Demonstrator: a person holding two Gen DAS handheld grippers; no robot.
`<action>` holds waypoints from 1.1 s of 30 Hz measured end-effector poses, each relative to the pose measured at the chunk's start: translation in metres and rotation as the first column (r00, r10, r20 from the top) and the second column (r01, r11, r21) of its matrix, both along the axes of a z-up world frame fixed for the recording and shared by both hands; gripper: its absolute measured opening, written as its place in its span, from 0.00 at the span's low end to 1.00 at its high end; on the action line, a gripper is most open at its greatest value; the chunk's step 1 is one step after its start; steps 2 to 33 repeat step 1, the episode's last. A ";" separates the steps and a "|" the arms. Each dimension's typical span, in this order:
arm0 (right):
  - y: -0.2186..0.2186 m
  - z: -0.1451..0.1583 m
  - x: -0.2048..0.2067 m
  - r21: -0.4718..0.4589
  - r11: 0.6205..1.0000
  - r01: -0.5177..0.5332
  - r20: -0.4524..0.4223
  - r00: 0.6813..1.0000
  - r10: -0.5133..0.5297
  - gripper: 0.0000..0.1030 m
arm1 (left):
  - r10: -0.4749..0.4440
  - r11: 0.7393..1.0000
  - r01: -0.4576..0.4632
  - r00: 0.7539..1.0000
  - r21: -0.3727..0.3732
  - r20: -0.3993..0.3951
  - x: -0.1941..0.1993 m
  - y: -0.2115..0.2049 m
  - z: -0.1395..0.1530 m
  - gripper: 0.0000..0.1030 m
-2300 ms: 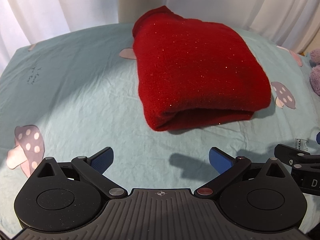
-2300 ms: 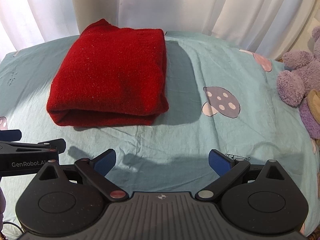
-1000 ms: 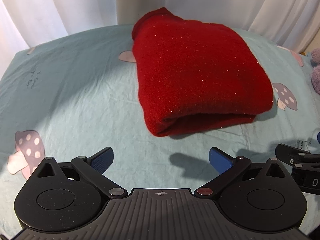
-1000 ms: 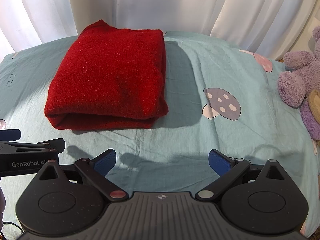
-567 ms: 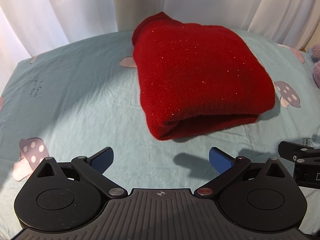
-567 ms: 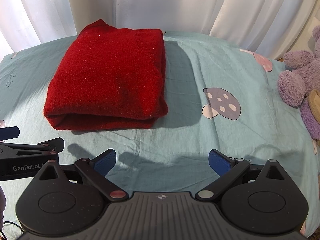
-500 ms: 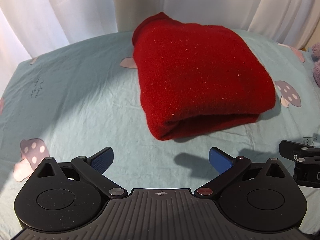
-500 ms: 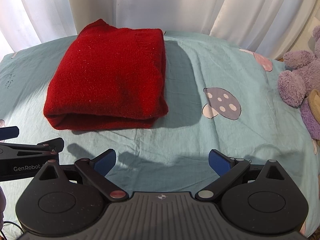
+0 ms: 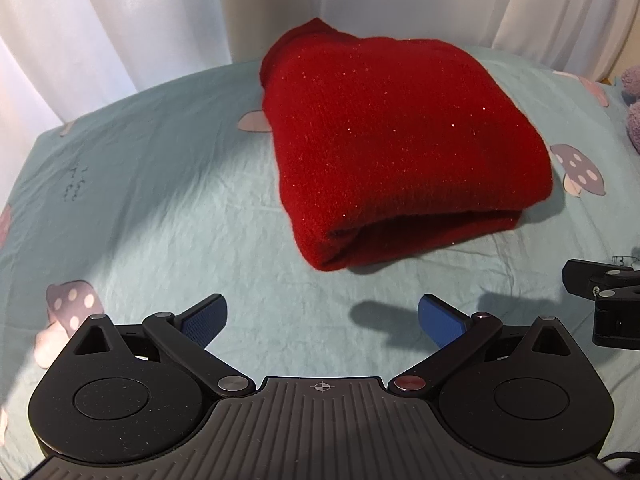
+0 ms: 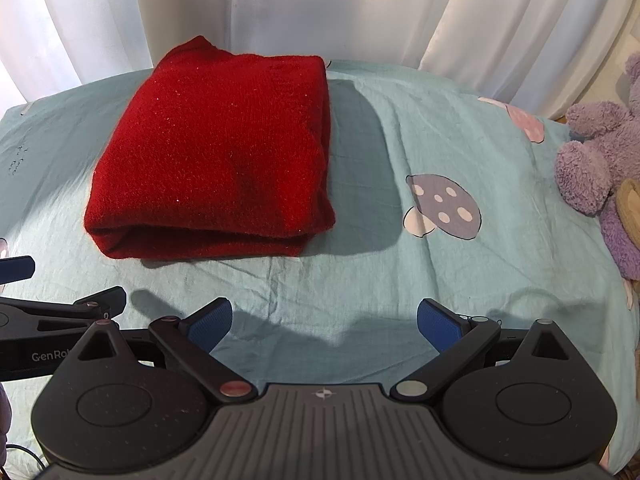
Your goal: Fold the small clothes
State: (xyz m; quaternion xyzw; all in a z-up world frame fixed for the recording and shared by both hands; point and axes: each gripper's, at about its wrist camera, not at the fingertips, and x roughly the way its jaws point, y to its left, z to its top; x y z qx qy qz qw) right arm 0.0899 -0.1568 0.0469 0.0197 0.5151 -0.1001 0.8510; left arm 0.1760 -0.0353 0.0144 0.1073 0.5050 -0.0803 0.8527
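Folded red knit sweater (image 9: 400, 136) lying on the mushroom-print sheet (image 9: 160, 200), toward the curtain (image 10: 280, 8). Left claw (image 9: 322, 318) and right claw (image 10: 324, 320) both spread wide, holding nothing, short of the sweater's near layered edge. Likely risk: a pinch taking only the top layer there would peel the fold open; a low approach could drag the loose sheet into wrinkles. Open sheet lies left and near; the purple plush toy (image 10: 596, 160) crowds the right margin.
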 end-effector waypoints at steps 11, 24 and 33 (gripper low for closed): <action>0.000 0.000 0.000 0.000 1.000 0.001 0.000 1.000 -0.001 0.96 | 0.000 1.000 0.000 1.000 -0.002 -0.001 0.000 0.000 0.000 1.00; 0.000 0.000 0.000 0.000 1.000 0.001 0.000 1.000 -0.001 0.96 | 0.000 1.000 0.000 1.000 -0.002 -0.001 0.000 0.000 0.000 1.00; 0.000 0.000 0.000 0.000 1.000 0.001 0.000 1.000 -0.001 0.96 | 0.000 1.000 0.000 1.000 -0.002 -0.001 0.000 0.000 0.000 1.00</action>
